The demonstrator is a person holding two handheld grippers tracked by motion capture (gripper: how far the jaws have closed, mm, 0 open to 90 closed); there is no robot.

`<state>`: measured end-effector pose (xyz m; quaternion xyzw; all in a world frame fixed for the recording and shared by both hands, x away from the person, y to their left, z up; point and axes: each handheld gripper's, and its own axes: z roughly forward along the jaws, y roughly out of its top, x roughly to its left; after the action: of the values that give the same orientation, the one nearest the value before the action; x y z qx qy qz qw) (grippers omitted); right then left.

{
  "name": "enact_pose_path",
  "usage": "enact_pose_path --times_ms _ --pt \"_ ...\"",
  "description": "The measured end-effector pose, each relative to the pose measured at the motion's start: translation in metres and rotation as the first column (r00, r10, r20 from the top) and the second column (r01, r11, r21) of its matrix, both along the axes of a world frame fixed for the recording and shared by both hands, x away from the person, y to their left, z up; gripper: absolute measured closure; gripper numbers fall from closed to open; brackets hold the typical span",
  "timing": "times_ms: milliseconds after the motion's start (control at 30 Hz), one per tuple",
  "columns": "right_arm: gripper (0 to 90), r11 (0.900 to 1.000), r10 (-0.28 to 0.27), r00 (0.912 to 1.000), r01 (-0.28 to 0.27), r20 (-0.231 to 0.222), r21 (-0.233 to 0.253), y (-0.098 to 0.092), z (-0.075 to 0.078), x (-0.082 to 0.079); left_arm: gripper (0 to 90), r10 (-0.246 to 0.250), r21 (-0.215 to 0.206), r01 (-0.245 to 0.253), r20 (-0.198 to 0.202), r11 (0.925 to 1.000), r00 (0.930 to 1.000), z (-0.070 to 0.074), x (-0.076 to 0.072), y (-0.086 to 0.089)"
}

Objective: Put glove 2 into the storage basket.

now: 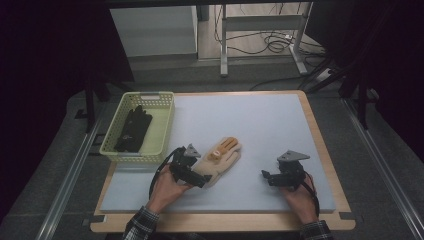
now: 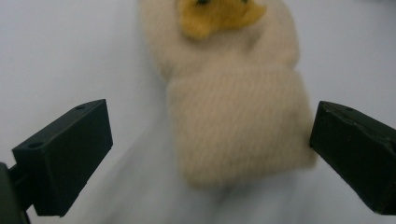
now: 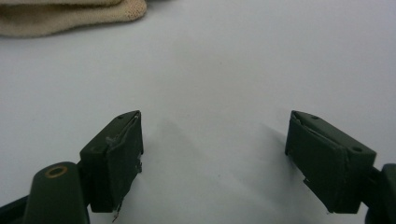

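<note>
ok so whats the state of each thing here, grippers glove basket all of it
left gripper: open, jaws either side of the cream glove's cuff, not closed on it
right gripper: open, nothing between its jaws, over bare mat
cream glove: lying flat on the mat, not gripped
basket: upright at the mat's left edge
black gloves: lying inside the basket
mat: flat on the table

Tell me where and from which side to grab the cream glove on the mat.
Grip the cream glove by its folded cuff, the end nearest the person. It lies flat with fingers pointing away toward the far right, and the open left gripper already straddles that cuff. Come in low from the near-left side, along the glove's length, so the jaws probably pinch across the thick cuff.
</note>
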<state>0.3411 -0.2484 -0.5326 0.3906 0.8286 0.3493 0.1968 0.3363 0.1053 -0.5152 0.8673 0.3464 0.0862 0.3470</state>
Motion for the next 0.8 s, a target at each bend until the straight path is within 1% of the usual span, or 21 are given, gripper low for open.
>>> enact_pose_path --times_ms 167,333,400,433,533,633,700,800 --pt "18.8 1.0 0.0 1.0 0.0 0.0 0.0 0.0 0.0 0.0 0.0 -0.019 0.018 0.019 -0.005 0.9997 0.9998 -0.001 0.013 -0.018" --pt "18.8 1.0 0.0 1.0 0.0 0.0 0.0 0.0 0.0 0.0 0.0 -0.036 0.036 0.037 -0.017 0.9987 0.9992 -0.004 0.025 -0.036" --pt "18.8 1.0 0.001 1.0 -0.001 0.0 0.0 0.0 0.0 0.0 0.0 -0.035 0.053 0.036 -0.021 0.998 0.9992 -0.007 0.029 -0.043" --pt "18.8 1.0 0.001 1.0 -0.001 0.0 0.0 0.0 0.0 0.0 0.0 -0.035 0.068 0.036 -0.023 0.997 0.9991 -0.008 0.032 -0.047" --pt "18.8 1.0 0.001 1.0 -0.001 0.0 0.0 0.0 0.0 0.0 0.0 -0.034 0.083 0.037 -0.036 0.9958 0.9988 -0.012 0.037 -0.054" --pt "18.8 1.0 0.001 1.0 -0.001 0.0 0.0 0.0 0.0 0.0 0.0 -0.037 0.103 0.041 -0.044 0.9938 0.9984 -0.016 0.039 -0.06" --pt "18.8 1.0 0.002 1.0 -0.002 0.0 0.001 0.0 0.0 0.0 0.0 -0.037 0.122 0.04 -0.03 0.9917 0.9989 -0.018 0.037 -0.064" --pt "18.8 1.0 0.002 1.0 -0.002 0.0 0.0 0.0 0.0 0.0 0.0 -0.034 0.119 0.038 -0.034 0.9922 0.9988 -0.018 0.035 -0.064"
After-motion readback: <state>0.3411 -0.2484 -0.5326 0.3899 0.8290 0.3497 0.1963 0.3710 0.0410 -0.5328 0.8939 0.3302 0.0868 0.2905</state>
